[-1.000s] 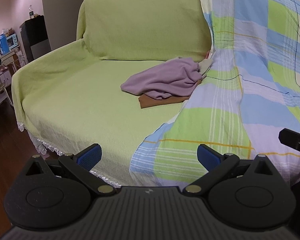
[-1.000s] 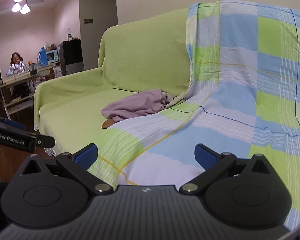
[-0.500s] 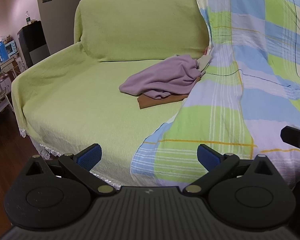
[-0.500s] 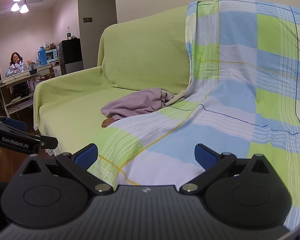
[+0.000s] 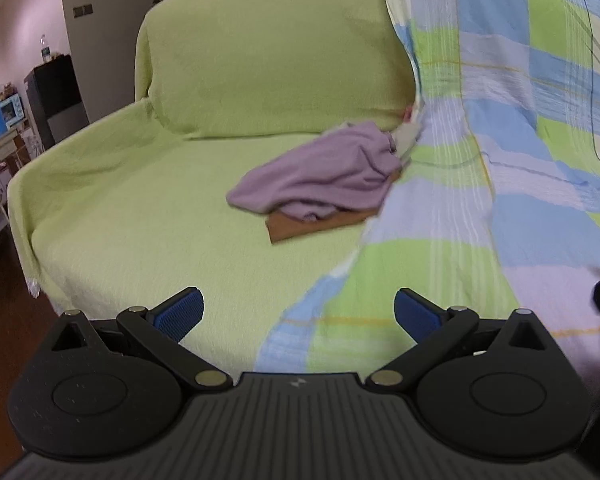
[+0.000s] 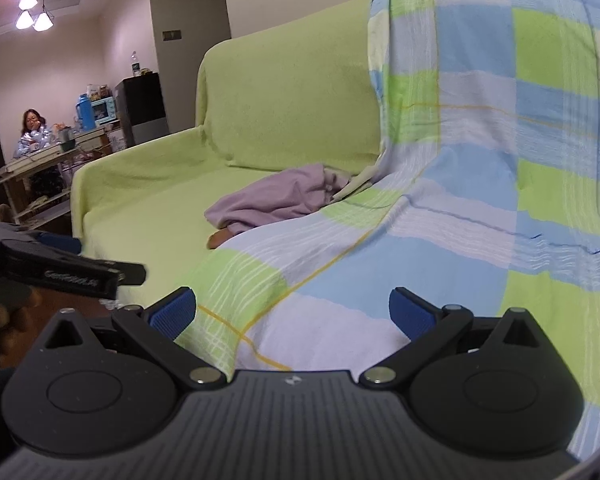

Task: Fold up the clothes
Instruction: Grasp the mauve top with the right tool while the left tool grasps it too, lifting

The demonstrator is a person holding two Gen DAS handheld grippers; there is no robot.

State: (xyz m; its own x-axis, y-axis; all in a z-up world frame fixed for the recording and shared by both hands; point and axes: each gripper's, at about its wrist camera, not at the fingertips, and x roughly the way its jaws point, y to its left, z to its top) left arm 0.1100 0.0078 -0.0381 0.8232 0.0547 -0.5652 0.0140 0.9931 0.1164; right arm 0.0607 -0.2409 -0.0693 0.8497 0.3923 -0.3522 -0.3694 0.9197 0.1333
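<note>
On sofa (image 5: 148, 216): purple garment (image 5: 320, 172) crumpled atop brown fold (image 5: 300, 228), beside checked sheet (image 5: 480, 208). Left tool (image 5: 298, 312) and right tool (image 6: 292, 312) both spread apart, empty, short of the seat.

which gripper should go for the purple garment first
Probably left: the left gripper, jaws open, faces the purple garment across bare seat. The right gripper sits over the checked sheet.

Soft matt cloth lilac garment (image 5: 320, 172)

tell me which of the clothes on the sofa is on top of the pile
The crumpled purple garment. It lies over the flat brown one, which only peeks out beneath its front edge.
</note>
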